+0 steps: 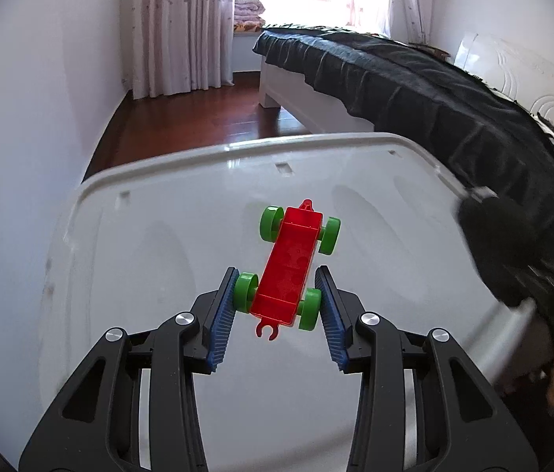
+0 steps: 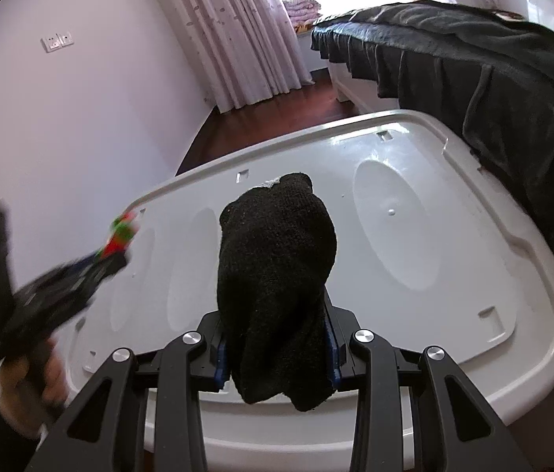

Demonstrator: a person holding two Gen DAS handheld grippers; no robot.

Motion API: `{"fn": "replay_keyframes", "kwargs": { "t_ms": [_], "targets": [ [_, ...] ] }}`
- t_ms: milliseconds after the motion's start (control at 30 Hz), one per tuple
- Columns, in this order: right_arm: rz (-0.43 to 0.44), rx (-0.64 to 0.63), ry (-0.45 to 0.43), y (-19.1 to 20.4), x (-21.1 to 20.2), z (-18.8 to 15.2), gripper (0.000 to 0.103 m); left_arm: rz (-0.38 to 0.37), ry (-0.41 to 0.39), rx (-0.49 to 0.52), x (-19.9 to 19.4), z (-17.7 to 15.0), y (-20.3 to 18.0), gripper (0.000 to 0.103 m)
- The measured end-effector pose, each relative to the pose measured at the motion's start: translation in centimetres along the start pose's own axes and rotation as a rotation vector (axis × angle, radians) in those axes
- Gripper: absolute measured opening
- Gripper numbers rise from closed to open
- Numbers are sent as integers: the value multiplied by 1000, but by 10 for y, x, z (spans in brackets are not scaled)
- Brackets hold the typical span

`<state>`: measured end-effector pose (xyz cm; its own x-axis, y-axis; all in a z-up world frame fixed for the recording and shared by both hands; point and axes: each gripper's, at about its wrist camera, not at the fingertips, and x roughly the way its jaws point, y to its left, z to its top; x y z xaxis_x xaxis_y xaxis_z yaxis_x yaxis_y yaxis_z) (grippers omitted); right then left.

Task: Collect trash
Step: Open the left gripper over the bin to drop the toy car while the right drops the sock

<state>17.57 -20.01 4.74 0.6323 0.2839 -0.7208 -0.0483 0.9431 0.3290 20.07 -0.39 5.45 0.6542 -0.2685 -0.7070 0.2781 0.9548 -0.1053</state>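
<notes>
A red toy car [image 1: 290, 265] with green wheels hangs above a white plastic bin lid [image 1: 159, 244]. My left gripper [image 1: 277, 275] is shut on it, its blue pads [image 1: 224, 314] pressing the rear wheels. In the right wrist view the left gripper [image 2: 113, 253] and the toy car [image 2: 121, 236] appear blurred at the left, held by a hand [image 2: 37, 385]. My right gripper [image 2: 277, 334] is shut on a black sock [image 2: 277, 275], which droops over the fingers and hides the tips. The sock [image 1: 489, 228] also shows blurred at the right of the left wrist view.
The white lid [image 2: 434, 236] lies flat with oval dents and a raised rim. A bed with a dark cover [image 1: 414, 90] stands to the right, close to the lid. A white wall [image 1: 33, 137] runs along the left. Curtains [image 1: 182, 27], a window and dark wooden floor [image 1: 198, 118] lie beyond.
</notes>
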Motion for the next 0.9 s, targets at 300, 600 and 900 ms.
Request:
{"fn": "replay_keyframes", "kwargs": {
  "t_ms": [300,600,900],
  "targets": [
    [-8,-65,-23,10,-1,-6,35,111,37,-89,-86,-98,-52,39],
    [-55,-182,-45,14,-24,-60,35,103,142,-225,-103,-186,-73,39],
    [-38,-146,151,9,-75,-180,35,125,234,-223,-99,-226,-78,39]
  ]
}}
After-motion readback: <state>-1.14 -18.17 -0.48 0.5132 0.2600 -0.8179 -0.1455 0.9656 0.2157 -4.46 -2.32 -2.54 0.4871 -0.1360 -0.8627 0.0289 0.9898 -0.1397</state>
